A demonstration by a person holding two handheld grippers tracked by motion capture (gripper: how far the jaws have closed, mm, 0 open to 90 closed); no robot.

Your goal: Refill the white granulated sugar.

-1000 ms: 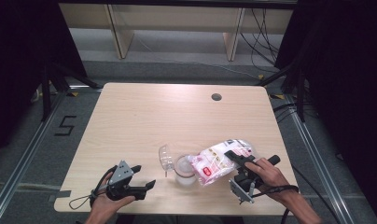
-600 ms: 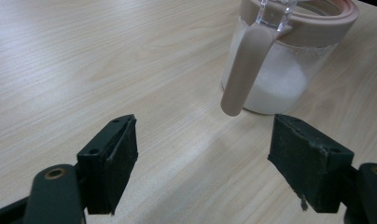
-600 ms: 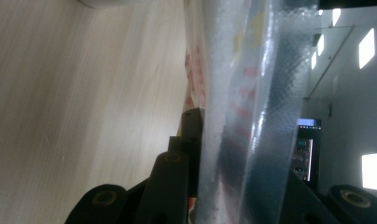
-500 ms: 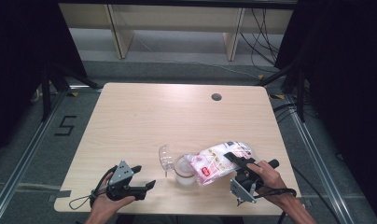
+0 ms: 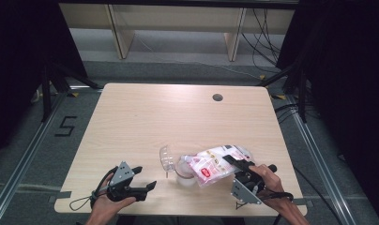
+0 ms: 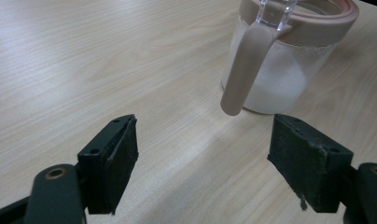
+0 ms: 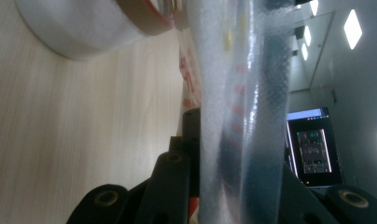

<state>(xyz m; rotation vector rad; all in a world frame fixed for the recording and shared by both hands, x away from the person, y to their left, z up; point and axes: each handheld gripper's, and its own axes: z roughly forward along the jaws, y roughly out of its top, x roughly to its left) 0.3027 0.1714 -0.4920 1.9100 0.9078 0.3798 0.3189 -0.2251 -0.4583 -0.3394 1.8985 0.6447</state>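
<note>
A clear jar [image 5: 184, 171] with a pinkish rim and white powder inside stands near the table's front edge, its clear lid [image 5: 165, 158] flipped open to the left. In the left gripper view the jar [image 6: 280, 79] rises ahead, its beige clasp [image 6: 245, 70] hanging down its side. My right gripper [image 5: 235, 164] is shut on a white and red plastic bag [image 5: 216, 162], tipped with its mouth over the jar. The bag [image 7: 238, 112] runs up between my jaws in the right gripper view. My left gripper [image 5: 145, 179] is open, low over the table, left of the jar.
The light wooden table [image 5: 155, 117] has a round cable hole [image 5: 217, 97] at the back right. Wooden shelf frames [image 5: 178, 18] stand on the floor beyond the table. A screen [image 7: 315, 151] glows off to the right in the right gripper view.
My right gripper has shifted the bag slightly left and tipped it further toward the jar. The left gripper has stayed in place.
</note>
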